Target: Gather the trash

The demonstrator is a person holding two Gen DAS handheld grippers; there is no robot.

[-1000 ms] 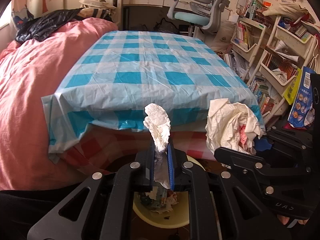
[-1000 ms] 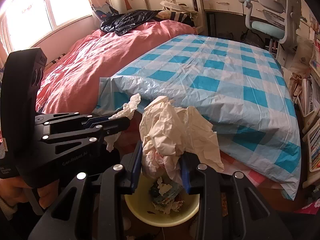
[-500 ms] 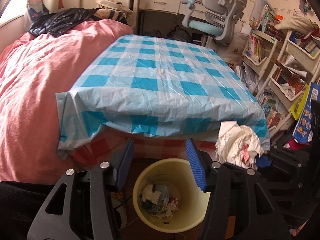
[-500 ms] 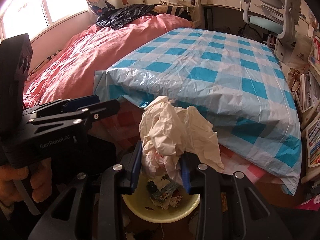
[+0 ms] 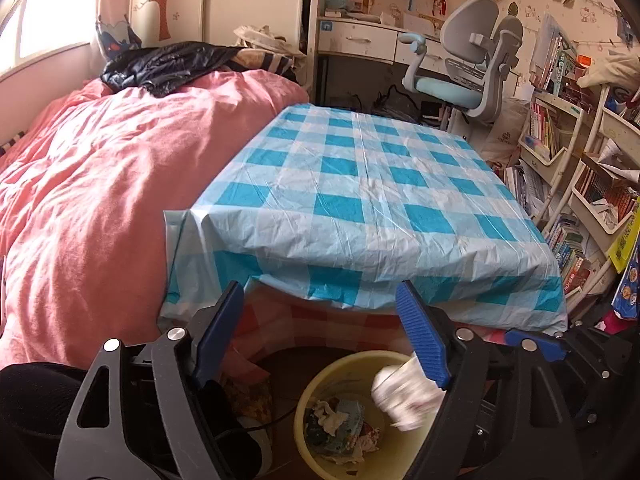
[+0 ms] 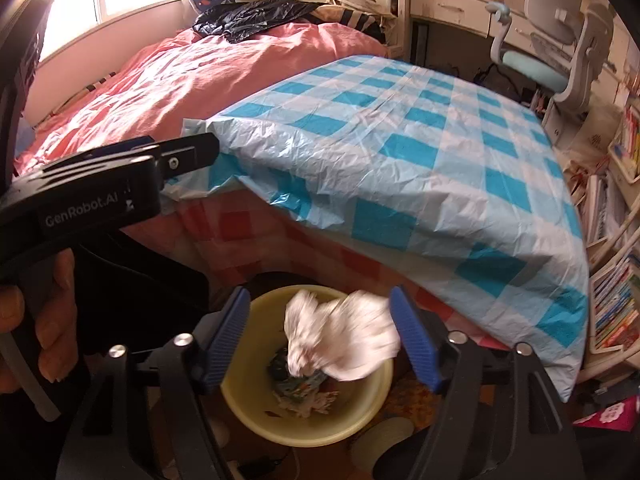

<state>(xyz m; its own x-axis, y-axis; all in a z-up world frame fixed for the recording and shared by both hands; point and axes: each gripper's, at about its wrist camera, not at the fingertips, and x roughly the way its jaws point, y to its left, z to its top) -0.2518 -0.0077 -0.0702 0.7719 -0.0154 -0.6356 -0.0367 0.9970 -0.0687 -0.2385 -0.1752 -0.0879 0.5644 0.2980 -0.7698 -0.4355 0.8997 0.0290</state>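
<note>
The surface (image 5: 372, 184), under its blue checked cover, carried no trash that I could find in either view. The yellow bin (image 6: 256, 412) stood on the floor below its near edge, at six o'clock in both views, already holding scraps.

My right gripper (image 6: 320, 340) hung over the bin mouth. Its jaws had just been opening; half a second earlier they pinched the large crumpled paper wad (image 6: 340, 340). The wad was now blurred between the spread pads, touching neither, and I judged it to be falling into the bin.

My left gripper (image 5: 320, 336) stood wide and empty, jaws having just been opening. The small tissue it gripped one second earlier was gone; I presumed it lay in the bin, unconfirmed.

Finding: both loads released, so this collection looked essentially complete.
</note>
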